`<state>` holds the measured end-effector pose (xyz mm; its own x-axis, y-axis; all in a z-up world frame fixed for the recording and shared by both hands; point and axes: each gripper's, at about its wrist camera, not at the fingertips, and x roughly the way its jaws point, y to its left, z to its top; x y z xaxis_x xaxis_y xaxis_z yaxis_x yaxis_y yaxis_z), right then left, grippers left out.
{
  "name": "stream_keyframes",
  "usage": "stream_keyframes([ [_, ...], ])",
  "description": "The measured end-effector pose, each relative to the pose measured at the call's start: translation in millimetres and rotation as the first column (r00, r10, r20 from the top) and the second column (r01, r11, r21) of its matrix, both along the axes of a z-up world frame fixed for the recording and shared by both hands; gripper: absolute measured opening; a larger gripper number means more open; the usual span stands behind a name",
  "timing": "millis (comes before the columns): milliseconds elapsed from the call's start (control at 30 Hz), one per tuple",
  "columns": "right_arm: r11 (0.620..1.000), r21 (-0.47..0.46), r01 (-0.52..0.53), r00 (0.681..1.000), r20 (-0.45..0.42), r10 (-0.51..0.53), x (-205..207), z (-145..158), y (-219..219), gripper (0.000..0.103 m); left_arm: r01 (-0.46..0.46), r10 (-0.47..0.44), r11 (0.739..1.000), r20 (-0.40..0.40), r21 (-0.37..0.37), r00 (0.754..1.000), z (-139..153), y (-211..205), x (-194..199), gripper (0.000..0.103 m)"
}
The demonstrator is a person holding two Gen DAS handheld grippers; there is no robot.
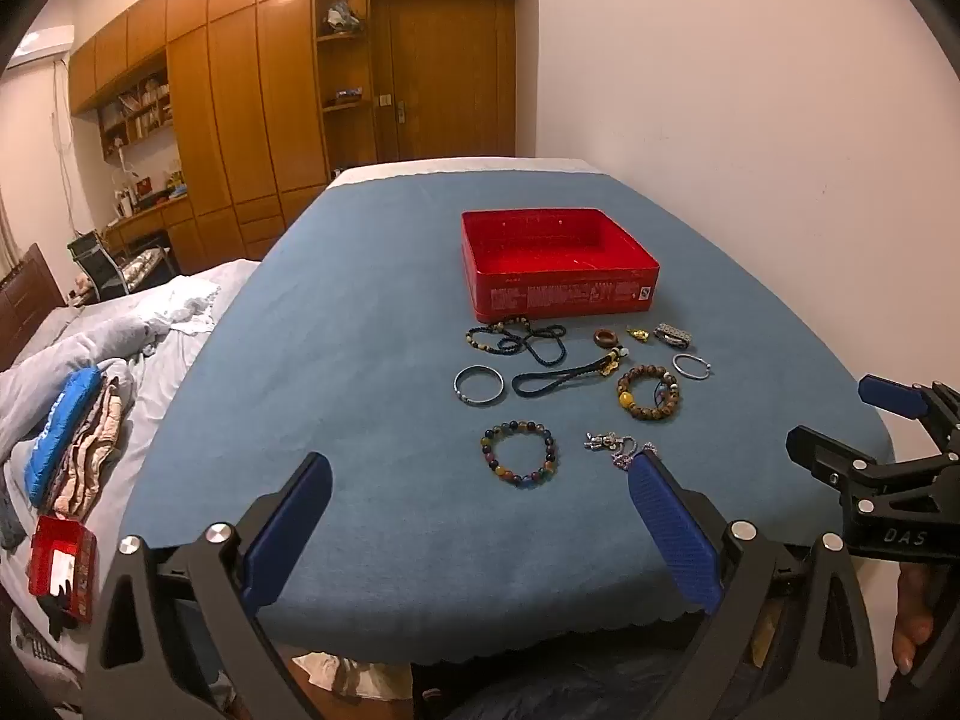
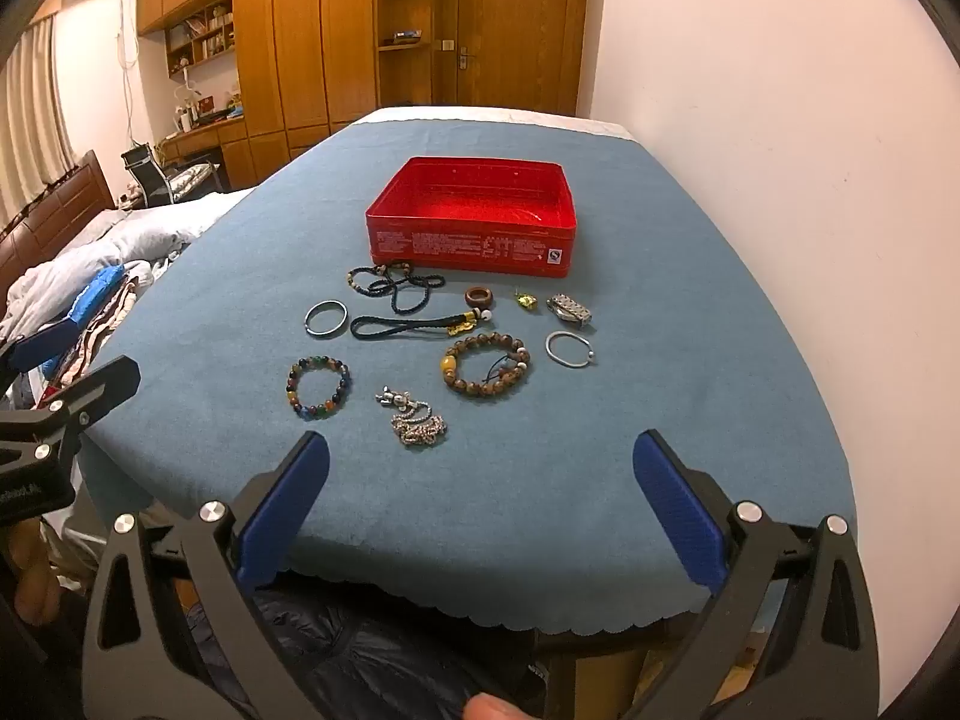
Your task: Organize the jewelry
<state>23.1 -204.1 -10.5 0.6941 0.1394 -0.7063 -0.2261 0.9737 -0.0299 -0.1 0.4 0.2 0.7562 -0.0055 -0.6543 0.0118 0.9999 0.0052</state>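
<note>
1. Blue-padded, your left hand-held gripper [image 1: 480,534] and right hand-held gripper [image 2: 480,516] both stand spread apart, holding nothing, over the tabletop's [image 2: 690,420] near edge.
2. Just beyond them the jewelry lies scattered: multicoloured bead bracelet [image 2: 318,388], silver chain [image 2: 414,420], wooden bead bracelet [image 2: 487,363].
3. Farther back stands your red tin [image 2: 474,222].

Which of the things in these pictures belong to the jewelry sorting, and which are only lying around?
Belong to the job:
red tin
multicolored bead bracelet
wooden bead bracelet
silver chain
dark bangle
thin silver bangle
black cord
left claw, open
right claw, open

Only lying around:
blue cloth under everything
clothes pile
desk chair
</note>
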Motion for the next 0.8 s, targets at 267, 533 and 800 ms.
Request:
stream_keyframes([
  [267, 1.0, 0.003, 0.0, 1.0, -0.009, 0.0, 0.9, -0.3, -0.8, 0.1, 0.001, -0.001, 1.0, 0.005, 0.012, 1.0, -0.3, -0.5, 0.3, 0.099],
  [533, 1.0, 0.002, 0.0, 1.0, -0.011, 0.0, 2.5, -1.5, -1.5, 0.1, -0.002, 0.002, 1.0, 0.0, 0.012, 1.0, -1.2, 0.8, 1.6, 0.099],
  [800, 1.0, 0.004, -0.003, 1.0, -0.013, 0.003, 3.4, -3.4, -2.0, 0.1, -0.005, 0.005, 1.0, 0.002, 0.013, 1.0, -2.9, 7.3, 2.6, 0.099],
])
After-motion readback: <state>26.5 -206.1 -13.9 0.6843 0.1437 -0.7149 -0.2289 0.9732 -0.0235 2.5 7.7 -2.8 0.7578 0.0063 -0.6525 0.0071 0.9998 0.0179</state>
